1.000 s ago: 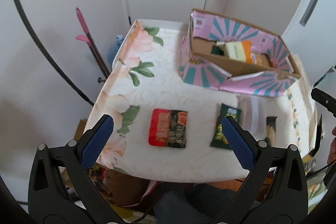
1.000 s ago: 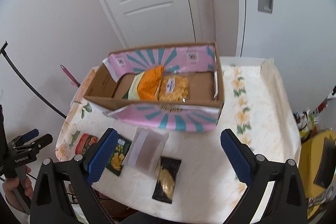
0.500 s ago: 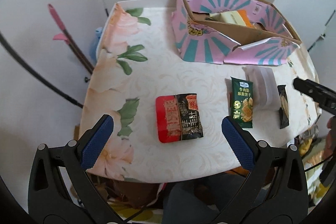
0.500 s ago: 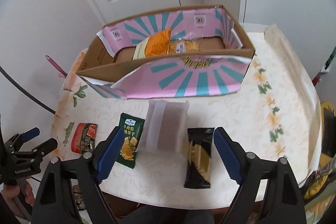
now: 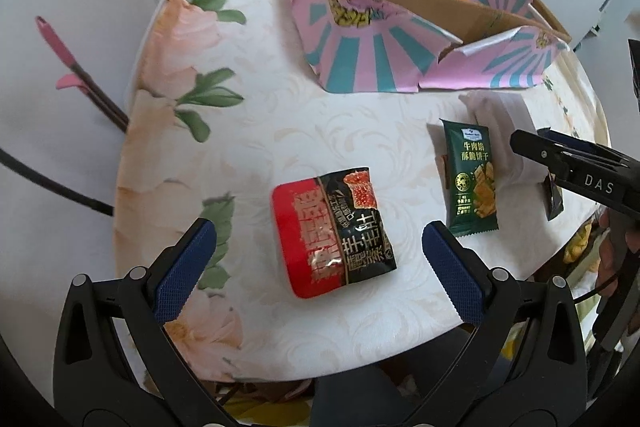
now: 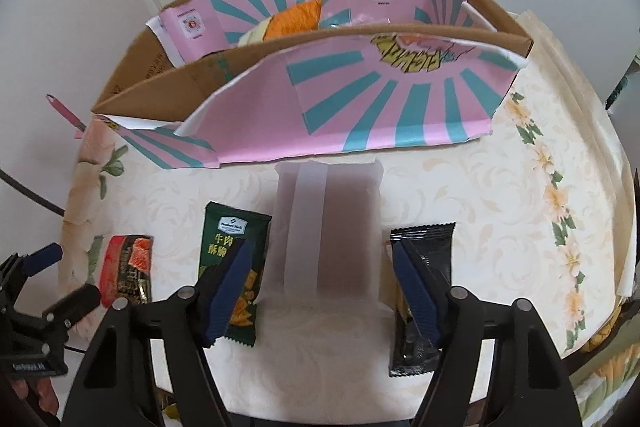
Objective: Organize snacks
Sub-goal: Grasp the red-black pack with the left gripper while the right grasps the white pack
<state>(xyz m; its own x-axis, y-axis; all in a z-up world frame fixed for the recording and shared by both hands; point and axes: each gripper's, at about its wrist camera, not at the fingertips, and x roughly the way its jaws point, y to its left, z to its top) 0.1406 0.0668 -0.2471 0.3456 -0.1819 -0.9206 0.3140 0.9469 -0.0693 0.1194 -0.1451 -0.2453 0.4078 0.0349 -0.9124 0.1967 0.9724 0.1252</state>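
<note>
- Now: four loose snacks on table, lined up in a row in front of box; laid flat and spaced apart, likely so each can be picked singly.
- Left tongs apart, wide, hovering over red pack; nothing held. Pack centred between the fingers, so likely the next pick.
- Red pack: flat, label up, long axis running roughly away from left camera, slightly tilted; red half toward left edge of table.
- Right tongs apart, narrower gap, low over white pack; fingers straddling its near end, not clamped. Contact with table: cannot tell.
- White pack: flat, long axis pointing at box, far end just beside box wall; seam strip up.
- Green pack just left of white pack, touching or overlapping its edge, long axis same way, printed top toward box; partly under right tongs' left finger in view.
- Black pack just right of white pack, long axis parallel, partly hidden by the other finger.
- Box open at top, near flap folded out and down toward the snacks; orange and yellow packs already inside, standing against far wall.
- Judgement: early in task, four still out; sagging near flap could snag a pack on the way in.
</note>
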